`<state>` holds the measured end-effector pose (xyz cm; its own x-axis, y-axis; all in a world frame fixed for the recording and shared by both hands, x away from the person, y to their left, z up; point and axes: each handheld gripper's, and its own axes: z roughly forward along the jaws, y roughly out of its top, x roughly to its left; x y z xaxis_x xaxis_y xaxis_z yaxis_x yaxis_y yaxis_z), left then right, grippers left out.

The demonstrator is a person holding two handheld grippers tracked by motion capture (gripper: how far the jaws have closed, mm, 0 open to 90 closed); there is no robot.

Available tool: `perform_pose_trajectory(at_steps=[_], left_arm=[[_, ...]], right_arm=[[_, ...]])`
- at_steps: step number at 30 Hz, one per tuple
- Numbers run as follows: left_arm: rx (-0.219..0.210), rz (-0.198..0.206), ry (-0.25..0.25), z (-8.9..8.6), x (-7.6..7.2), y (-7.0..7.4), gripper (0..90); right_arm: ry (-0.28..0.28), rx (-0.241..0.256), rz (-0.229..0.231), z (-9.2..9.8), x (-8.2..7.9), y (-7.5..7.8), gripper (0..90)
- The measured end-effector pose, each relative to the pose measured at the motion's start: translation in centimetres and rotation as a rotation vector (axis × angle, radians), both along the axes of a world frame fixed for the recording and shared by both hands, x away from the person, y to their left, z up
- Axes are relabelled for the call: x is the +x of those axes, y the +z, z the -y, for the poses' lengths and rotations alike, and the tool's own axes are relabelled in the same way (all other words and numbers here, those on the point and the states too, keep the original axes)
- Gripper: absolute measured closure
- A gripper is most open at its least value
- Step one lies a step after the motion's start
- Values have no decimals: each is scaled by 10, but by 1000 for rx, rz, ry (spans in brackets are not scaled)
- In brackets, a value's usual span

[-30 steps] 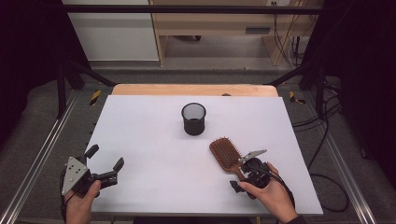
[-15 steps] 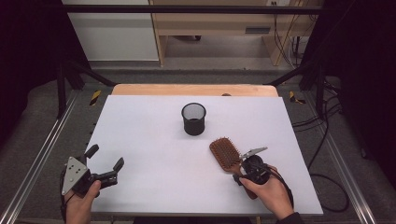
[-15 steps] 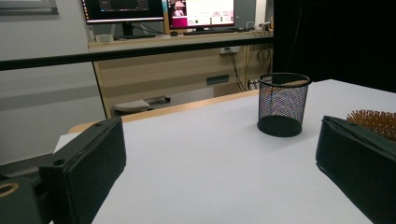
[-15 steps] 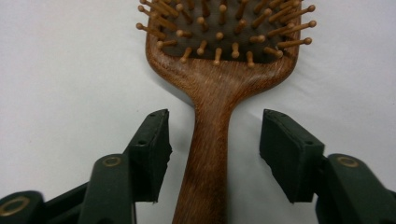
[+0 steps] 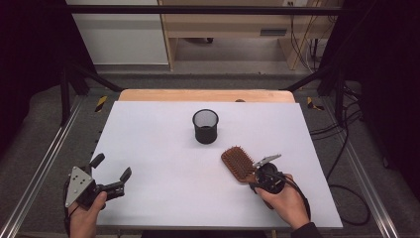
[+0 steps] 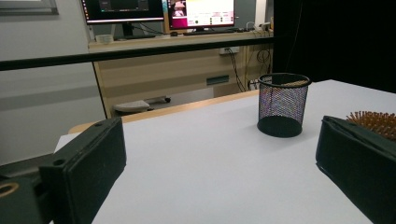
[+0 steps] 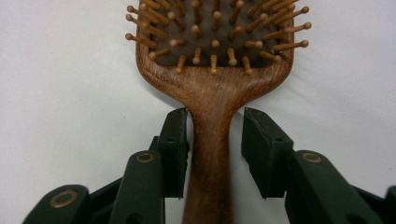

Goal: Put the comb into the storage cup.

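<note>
A wooden paddle hairbrush (image 5: 237, 163) lies bristles up on the white table (image 5: 163, 148), right of centre. My right gripper (image 5: 254, 179) reaches it from the near side. In the right gripper view the jaws straddle the brush handle (image 7: 212, 135): the left pad (image 7: 175, 140) is against the wood and the right pad (image 7: 261, 144) stands a small gap off, so the right gripper (image 7: 215, 122) is open. Near the front left corner, my left gripper (image 5: 113, 167) is held wide open with nothing in it. Its view (image 6: 219, 140) looks toward a black mesh cup (image 6: 282, 105) and the brush bristles (image 6: 373, 119).
The black mesh cup (image 5: 205, 126) stands upright at the table's middle, beyond the brush. A wooden strip (image 5: 203, 95) runs along the far edge. Metal rails (image 5: 44, 158) flank the table, and cables (image 5: 341, 148) trail on the floor to the right.
The right hand has crept slightly forward, bringing its jaws around the brush handle. The brush, the cup and the left gripper have stayed put.
</note>
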<state>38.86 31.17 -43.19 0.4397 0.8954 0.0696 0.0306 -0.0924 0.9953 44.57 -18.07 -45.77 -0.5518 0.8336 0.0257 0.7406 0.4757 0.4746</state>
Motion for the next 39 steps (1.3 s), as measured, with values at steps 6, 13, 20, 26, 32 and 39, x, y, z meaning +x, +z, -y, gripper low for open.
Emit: perform_pose_trajectory(at_steps=[6, 13, 20, 26, 32, 39], left_arm=[[0, 0, 0, 0, 0, 0, 19], [-3, 3, 0, 0, 0, 1, 19], [-1, 1, -2, 1, 0, 1, 20], [1, 0, -5, 2, 0, 1, 20], [2, -1, -4, 3, 0, 0, 20], [4, -1, -8, 3, 0, 0, 20]], right_arm=[[25, -29, 14, -2, 0, 0, 634], [37, -9, -8, 2, 3, 0, 722], [73, -16, -3, 3, 4, 1, 726], [72, -15, 53, 3, 2, 2, 727], [79, -7, 46, 4, 3, 4, 727], [81, -33, 5, 2, 7, 4, 726]])
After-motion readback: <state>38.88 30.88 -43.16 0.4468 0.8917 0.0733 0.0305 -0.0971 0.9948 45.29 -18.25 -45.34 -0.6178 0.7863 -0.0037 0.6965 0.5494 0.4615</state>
